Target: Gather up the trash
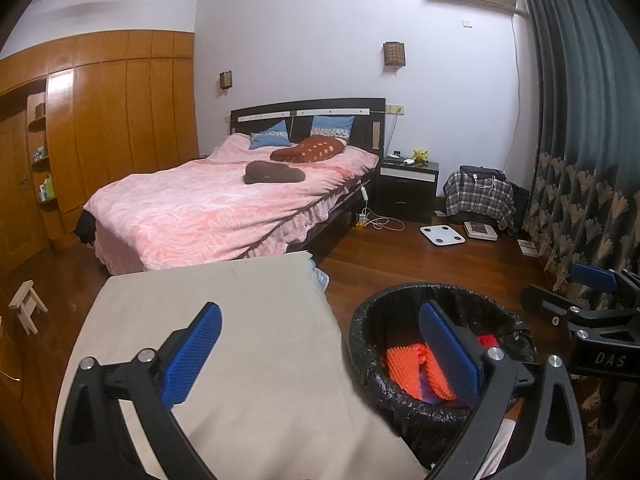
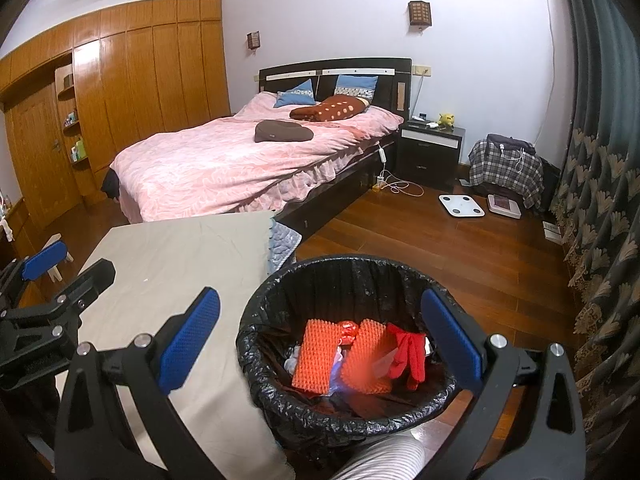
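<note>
A round bin lined with a black bag (image 2: 280,396) stands on the wood floor beside a beige-covered table (image 2: 180,264). It holds orange textured foam pieces (image 2: 316,356), a red piece (image 2: 408,352) and other scraps. One orange piece (image 2: 368,356) looks blurred. My right gripper (image 2: 320,340) is open and empty above the bin's near rim. My left gripper (image 1: 320,348) is open and empty, straddling the table's right edge and the bin (image 1: 400,396). The right gripper also shows in the left wrist view (image 1: 568,288), to the right of the bin.
A bed with a pink cover (image 2: 240,160) stands behind the table. A black nightstand (image 2: 432,152), a plaid-covered seat (image 2: 504,168), a white scale (image 2: 460,204) and cables lie on the floor at the back. Dark curtains (image 2: 600,160) hang at the right. A small stool (image 1: 26,306) is left.
</note>
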`<state>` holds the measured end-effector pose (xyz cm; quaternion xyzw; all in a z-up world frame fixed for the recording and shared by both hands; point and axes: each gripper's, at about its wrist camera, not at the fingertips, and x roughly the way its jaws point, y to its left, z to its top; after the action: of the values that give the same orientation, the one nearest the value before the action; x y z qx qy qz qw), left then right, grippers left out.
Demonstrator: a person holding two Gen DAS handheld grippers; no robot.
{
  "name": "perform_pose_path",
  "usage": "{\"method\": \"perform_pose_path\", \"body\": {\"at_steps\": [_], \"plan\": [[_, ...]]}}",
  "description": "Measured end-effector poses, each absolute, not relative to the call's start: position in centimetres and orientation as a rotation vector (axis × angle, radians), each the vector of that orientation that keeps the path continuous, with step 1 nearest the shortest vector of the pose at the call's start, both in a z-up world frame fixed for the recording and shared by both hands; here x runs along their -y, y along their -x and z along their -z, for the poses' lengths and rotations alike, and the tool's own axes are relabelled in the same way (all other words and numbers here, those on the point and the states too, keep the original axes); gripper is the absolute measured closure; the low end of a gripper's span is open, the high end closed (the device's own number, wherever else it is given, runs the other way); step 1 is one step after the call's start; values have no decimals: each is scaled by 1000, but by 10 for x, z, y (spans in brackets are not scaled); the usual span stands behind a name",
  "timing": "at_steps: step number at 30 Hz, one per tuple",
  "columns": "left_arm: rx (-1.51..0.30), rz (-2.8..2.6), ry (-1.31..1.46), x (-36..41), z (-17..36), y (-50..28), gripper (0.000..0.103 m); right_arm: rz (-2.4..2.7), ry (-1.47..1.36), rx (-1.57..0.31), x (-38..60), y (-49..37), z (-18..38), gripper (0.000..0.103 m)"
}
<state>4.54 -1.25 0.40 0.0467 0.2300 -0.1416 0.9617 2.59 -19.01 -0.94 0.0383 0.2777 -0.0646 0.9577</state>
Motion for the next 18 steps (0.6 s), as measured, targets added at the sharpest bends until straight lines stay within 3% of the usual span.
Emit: {"method": "perform_pose_path", "body": {"at_steps": [18], "plan": [[-470, 285, -96, 10, -2, -46, 6, 129, -77, -567, 187, -27, 9, 5]]}}
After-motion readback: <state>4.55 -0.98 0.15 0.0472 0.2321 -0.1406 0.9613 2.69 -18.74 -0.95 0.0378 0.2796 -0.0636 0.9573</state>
